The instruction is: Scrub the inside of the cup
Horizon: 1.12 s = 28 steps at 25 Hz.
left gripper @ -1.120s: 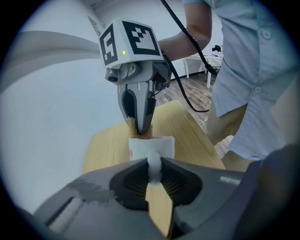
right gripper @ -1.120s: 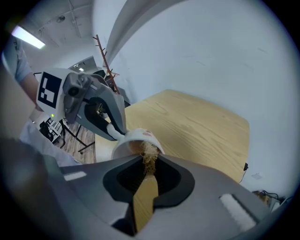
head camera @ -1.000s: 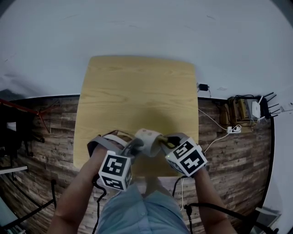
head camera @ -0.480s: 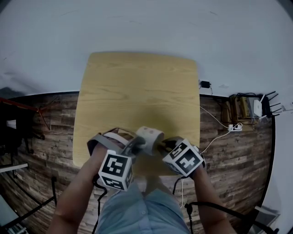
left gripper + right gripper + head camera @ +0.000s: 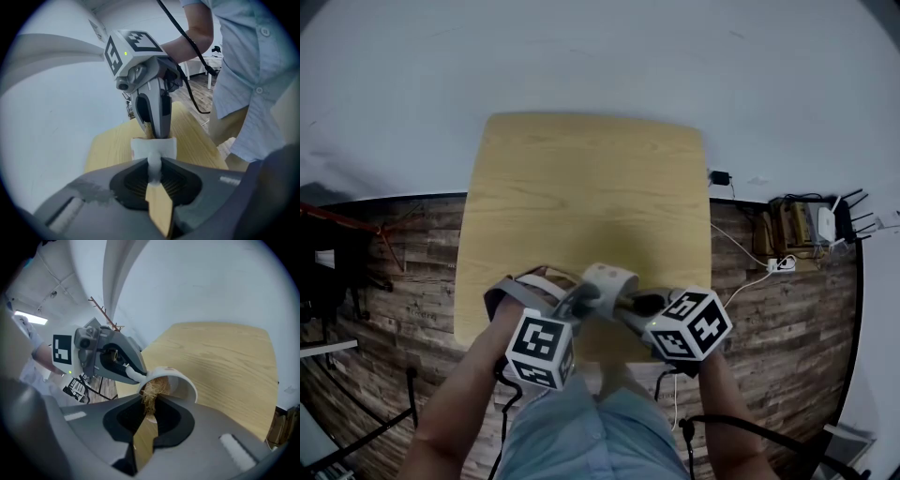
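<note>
A white cup [image 5: 607, 280] is held tilted over the near edge of the wooden table [image 5: 581, 187]. My left gripper [image 5: 581, 300] is shut on its handle; in the left gripper view the handle [image 5: 153, 165] sits pinched between the jaws. My right gripper [image 5: 630, 306] comes in from the right, shut on a straw-coloured fibre scrubber [image 5: 151, 395]. The scrubber's end is pushed into the cup's mouth [image 5: 174, 380]. The left gripper view shows the right gripper [image 5: 153, 132] with its tips at the cup's rim; the inside of the cup is hidden there.
The table's near edge lies just under the two grippers, close to the person's body [image 5: 581, 431]. On the plank floor to the right lie cables and a power strip [image 5: 778, 265]. A white wall stands behind the table.
The right gripper has shifted right and nearer to the person and rolled, its marker cube now lower and further right. The left gripper and the cup have kept still.
</note>
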### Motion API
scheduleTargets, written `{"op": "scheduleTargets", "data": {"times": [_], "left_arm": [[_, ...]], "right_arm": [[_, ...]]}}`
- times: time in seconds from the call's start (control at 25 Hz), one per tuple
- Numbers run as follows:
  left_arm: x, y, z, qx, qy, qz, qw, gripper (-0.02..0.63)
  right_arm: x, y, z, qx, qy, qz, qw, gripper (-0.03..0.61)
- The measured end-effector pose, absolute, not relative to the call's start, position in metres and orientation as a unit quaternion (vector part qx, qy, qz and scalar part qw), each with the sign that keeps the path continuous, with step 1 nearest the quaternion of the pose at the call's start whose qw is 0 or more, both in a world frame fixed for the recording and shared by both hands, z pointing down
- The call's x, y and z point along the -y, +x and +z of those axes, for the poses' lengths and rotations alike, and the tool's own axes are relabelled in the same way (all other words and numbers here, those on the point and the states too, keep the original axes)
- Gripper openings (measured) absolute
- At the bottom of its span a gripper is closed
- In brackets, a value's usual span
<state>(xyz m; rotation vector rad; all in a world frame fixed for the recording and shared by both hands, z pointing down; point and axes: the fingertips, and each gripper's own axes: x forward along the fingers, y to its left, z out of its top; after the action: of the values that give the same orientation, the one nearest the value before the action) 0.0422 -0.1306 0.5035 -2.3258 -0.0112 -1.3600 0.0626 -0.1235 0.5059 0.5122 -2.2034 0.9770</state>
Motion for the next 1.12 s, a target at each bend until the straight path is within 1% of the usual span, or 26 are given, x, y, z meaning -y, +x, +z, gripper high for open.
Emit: {"op": "scheduleTargets", "data": {"times": [0.8,1.12], "left_arm": [[0.133,0.011,0.513,-0.066,-0.9,-0.408,0.136,0.071],[0.133,-0.007,0.524,-0.106,-0.921,-0.369,0.072,0.071]], "right_arm": [[0.125,0.082,0.455,0.845,0.284,0.346,0.291,0.049],[0.129,0.089,0.434,0.848,0.337,0.307,0.272,0.051]]}}
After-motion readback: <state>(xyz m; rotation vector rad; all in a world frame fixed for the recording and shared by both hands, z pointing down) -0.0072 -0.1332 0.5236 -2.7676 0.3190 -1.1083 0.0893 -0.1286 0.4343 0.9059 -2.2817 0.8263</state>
